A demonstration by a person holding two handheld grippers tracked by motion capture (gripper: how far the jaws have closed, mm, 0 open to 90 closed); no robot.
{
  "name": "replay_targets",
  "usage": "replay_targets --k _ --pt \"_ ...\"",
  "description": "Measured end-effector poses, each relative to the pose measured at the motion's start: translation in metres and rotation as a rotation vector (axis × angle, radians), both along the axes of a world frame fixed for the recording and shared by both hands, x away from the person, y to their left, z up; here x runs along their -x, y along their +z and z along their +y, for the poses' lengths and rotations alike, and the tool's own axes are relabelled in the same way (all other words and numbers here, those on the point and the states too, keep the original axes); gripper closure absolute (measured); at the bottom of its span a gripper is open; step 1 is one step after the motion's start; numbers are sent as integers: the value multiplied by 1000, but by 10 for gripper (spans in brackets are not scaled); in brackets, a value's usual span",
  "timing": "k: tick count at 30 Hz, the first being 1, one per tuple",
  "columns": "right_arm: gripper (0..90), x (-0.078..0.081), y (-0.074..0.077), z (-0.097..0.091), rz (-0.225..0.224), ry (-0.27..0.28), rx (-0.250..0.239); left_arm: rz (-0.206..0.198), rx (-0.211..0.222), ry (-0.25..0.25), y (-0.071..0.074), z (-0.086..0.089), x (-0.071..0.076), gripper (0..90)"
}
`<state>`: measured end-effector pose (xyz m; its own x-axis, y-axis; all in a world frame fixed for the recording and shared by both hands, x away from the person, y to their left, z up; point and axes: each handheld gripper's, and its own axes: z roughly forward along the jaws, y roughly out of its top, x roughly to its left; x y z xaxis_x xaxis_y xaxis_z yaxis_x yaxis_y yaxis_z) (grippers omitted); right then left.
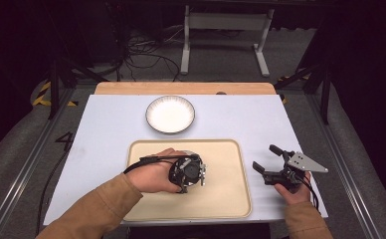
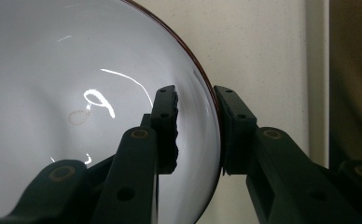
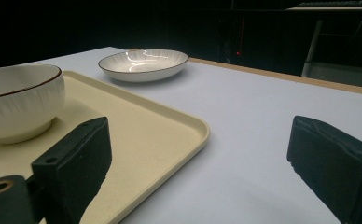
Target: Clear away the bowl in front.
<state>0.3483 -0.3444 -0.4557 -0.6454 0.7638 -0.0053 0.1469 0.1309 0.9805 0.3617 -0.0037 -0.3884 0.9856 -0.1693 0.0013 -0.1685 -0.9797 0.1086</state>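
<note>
White bowl (image 2: pixel 76 116) sits on the beige tray (image 1: pixel 221 199), center-low in the high view, under the left gripper (image 2: pixel 195 130). Jaws straddle the bowl's rim, one inside, one outside; the inner pad stands off the wall, grip loose. Right gripper (image 1: pixel 266 160), lower right over the desk (image 1: pixel 241 119), jaws spread wide, holding nothing. Empty ribbed plate (image 1: pixel 170 114) at upper center, well apart from the tray.

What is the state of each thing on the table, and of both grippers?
Bowl: upright on the tray, its rim between the left jaws.
Tray: flat on the table.
Plate: upright, empty, beyond the tray.
Left gripper: jaws astride the bowl's rim.
Right gripper: jaws open, empty.
</note>
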Motion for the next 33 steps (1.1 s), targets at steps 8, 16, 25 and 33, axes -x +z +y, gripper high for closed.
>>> replay_targets --k 8,16,25,33 --pt "70 0 0 0 3 3 -1 3 81 62 10 6 0 503" --pt "65 0 0 0 3 7 -2 27 167 100 19 15 0 417" --pt "59 -1 0 0 4 12 -4 1 341 147 31 34 6 352" --pt "60 -2 0 -1 14 19 -10 -29 500 266 34 60 12 332"
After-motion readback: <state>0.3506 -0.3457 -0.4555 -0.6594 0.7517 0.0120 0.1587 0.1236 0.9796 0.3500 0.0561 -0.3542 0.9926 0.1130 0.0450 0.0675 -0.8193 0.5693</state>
